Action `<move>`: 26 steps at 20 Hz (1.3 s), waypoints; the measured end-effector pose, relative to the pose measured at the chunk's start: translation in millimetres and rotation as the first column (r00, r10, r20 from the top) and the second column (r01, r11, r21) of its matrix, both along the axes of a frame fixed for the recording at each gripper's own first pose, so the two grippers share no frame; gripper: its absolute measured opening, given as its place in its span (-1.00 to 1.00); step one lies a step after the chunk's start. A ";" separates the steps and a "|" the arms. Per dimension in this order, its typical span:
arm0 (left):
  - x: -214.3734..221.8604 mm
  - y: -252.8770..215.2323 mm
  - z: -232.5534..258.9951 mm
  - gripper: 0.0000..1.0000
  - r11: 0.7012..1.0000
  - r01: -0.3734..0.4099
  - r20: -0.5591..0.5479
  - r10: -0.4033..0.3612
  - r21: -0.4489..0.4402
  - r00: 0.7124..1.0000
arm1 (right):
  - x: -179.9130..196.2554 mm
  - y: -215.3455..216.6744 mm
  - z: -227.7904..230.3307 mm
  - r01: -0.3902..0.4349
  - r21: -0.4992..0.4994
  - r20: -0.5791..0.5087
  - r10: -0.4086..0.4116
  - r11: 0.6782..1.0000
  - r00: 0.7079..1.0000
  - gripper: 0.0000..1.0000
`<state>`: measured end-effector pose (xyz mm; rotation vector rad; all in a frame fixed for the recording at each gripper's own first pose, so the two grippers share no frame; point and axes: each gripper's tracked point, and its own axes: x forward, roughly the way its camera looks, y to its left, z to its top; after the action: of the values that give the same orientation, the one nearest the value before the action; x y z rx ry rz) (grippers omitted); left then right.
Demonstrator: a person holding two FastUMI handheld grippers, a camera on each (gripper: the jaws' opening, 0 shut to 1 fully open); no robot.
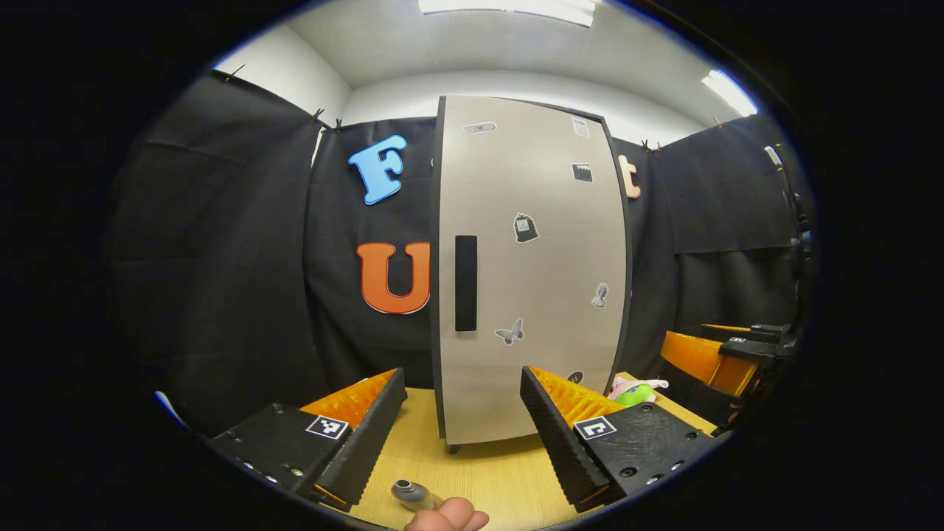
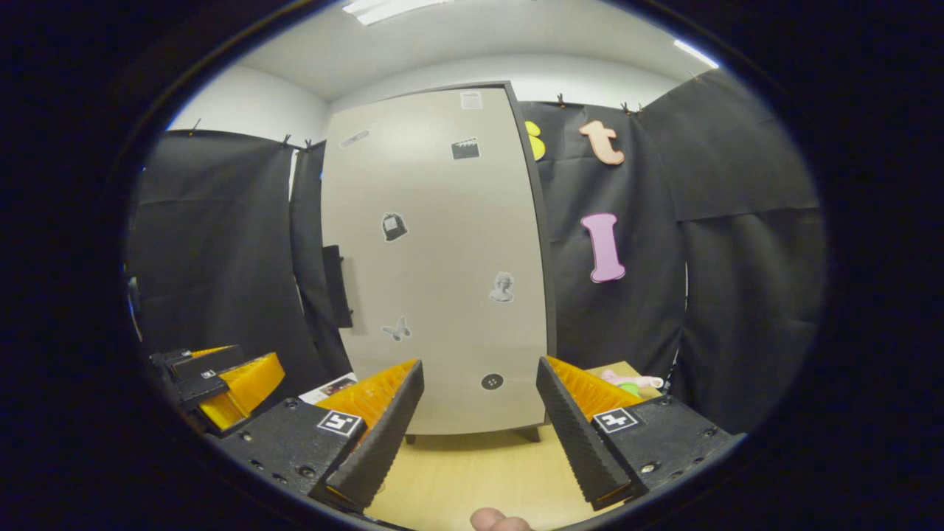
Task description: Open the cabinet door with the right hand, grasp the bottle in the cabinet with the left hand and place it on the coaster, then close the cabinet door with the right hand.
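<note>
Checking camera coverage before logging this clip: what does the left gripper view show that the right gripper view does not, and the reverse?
Left gripper view: the right gripper off to one side, and a small clear object on the table by a fingertip.
Right gripper view: the left gripper off to one side, and a white card beside the cabinet.
Both: the closed door, its dark handle, a pink-and-green toy, and each camera's own gripper open.

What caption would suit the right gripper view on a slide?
Open right gripper faces the closed cabinet door and its dark handle above the wooden table.
</note>
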<state>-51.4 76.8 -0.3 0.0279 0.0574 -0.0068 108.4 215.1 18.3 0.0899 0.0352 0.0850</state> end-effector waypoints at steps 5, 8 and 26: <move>-2.7 8.0 8.0 0.90 1.000 0.009 0.026 -0.009 -0.005 1.000 | -0.2 10.0 0.5 0.011 -0.005 0.010 -0.011 1.000 1.000 0.89; -2.8 14.5 6.9 0.90 1.000 0.009 0.026 -0.009 -0.008 1.000 | 1.0 14.5 -0.3 0.022 -0.009 0.005 -0.022 1.000 1.000 0.98; 19.8 9.1 -16.6 0.90 0.985 0.162 0.092 -0.168 0.066 0.981 | -15.8 13.1 -1.9 0.118 -0.060 0.029 -0.117 0.991 0.993 0.97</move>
<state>-31.6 85.8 -16.9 0.0910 -0.0427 -0.1696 92.6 228.2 16.3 0.0291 0.0074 -0.0326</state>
